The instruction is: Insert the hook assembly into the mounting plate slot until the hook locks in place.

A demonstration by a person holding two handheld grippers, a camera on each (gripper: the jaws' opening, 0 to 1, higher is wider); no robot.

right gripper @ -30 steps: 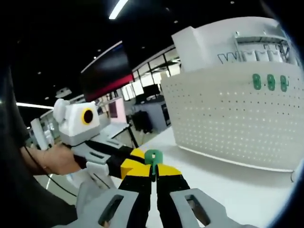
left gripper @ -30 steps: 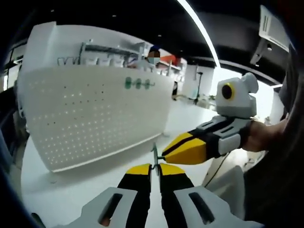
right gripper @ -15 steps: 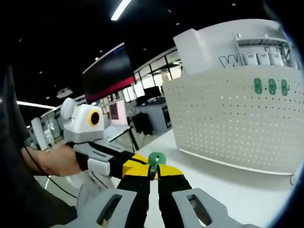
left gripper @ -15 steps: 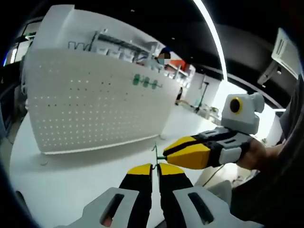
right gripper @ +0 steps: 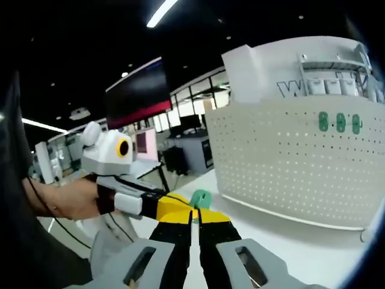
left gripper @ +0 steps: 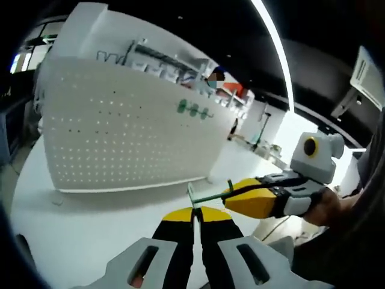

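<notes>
Handling: as far as I can judge, the hook [left gripper: 207, 195] is light, thin and stiff; it could twist or slip, so I would take it near its green plate [right gripper: 201, 198], not the bare wire.
Look: a slim green wire rod with a small flat green plate at one end.
Place: held in the air between my two grippers, well apart from the white pegboard [left gripper: 120, 138] standing on the white table [left gripper: 90, 223].
Left gripper [left gripper: 194, 214]: jaws narrow, pinching the wire's end.
Right gripper [right gripper: 194, 215]: jaws narrow, clamped on the plate end.
Pegboard: three green plates [right gripper: 340, 121] already sit on it.
</notes>
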